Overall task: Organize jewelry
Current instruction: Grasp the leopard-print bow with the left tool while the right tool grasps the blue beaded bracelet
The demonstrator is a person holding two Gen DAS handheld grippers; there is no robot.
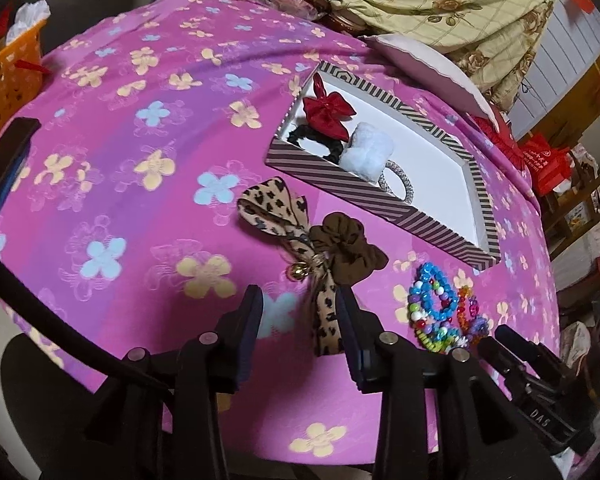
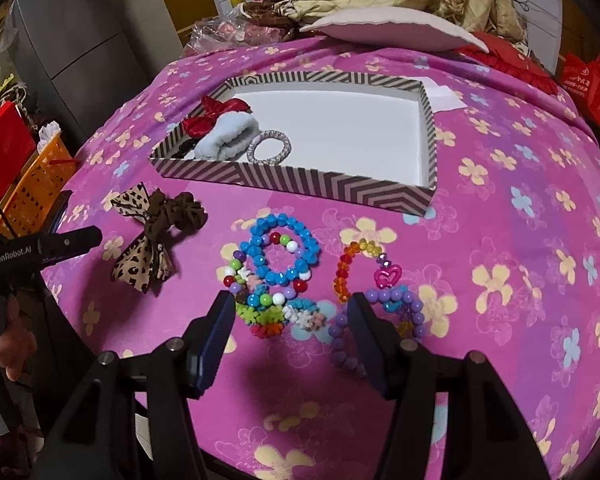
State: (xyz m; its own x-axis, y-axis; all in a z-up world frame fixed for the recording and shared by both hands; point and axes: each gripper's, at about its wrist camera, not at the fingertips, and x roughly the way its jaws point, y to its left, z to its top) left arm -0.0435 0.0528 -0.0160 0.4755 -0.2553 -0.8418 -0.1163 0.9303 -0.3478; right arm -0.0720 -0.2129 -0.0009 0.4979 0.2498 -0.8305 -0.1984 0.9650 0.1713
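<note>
A striped box [image 1: 380,208] [image 2: 300,184] lies on the pink flowered cover. In it are a red bow [image 1: 328,110], a black scrunchie [image 1: 308,136], a white fluffy scrunchie [image 1: 366,150] and a silver hair tie [image 1: 396,184]. In front of the box lie a leopard-print bow [image 1: 276,208] [image 2: 140,260] and a brown scrunchie [image 1: 344,248] [image 2: 176,212]. My left gripper [image 1: 300,312] is open, with the bow's tail lying loose beside its right finger. My right gripper [image 2: 292,320] stands open over a pile of bright bead bracelets [image 2: 280,256] [image 1: 440,304], with some beads between its fingers.
An orange basket [image 1: 8,68] [image 2: 36,184] stands off the left edge of the bed. A pale pillow [image 2: 388,26] and a rumpled floral quilt [image 1: 460,0] lie behind the box. A grey fridge [image 2: 72,40] is at the far left, and a red bag [image 2: 584,84] at the right.
</note>
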